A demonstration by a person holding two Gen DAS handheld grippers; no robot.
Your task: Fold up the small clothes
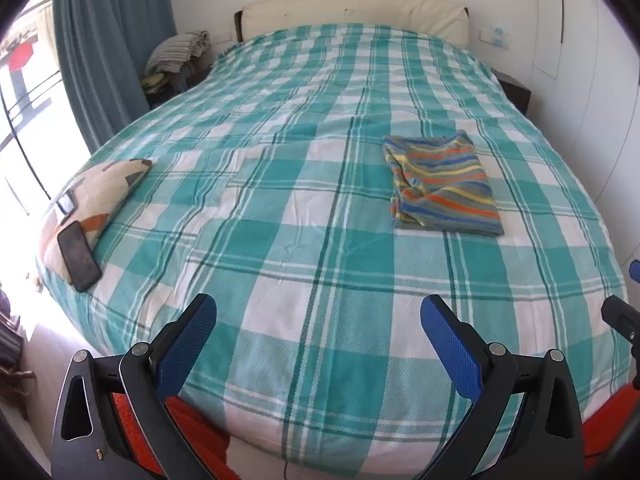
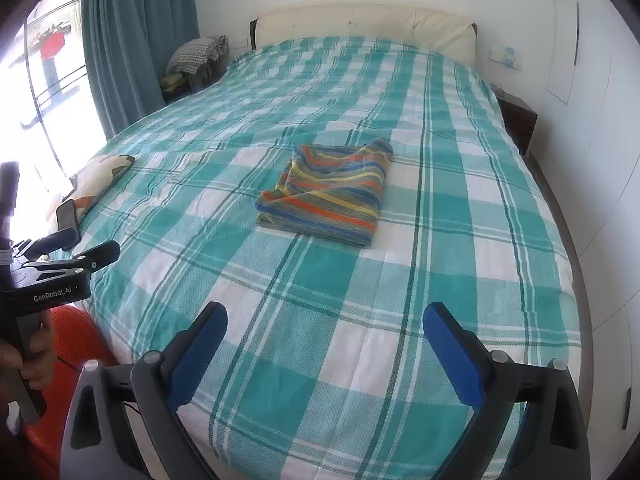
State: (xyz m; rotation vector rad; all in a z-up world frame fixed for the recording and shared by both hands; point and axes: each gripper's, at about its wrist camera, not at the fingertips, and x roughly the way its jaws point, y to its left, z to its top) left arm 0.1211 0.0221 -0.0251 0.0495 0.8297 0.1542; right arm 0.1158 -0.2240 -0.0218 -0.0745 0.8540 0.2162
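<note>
Both tools, left tool (image 1: 318, 316) and right tool (image 2: 325, 326), gape wide, empty, above the bed (image 1: 280, 280); folded striped garment (image 2: 328, 194) beyond.

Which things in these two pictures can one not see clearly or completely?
- Striped garment: folded, so inner layers and its type are hidden in both views.
- Pile beside the bed: too small, both views.
- Right claw in left wrist view: cut by the edge.
- Outside the window: overexposed.
</note>
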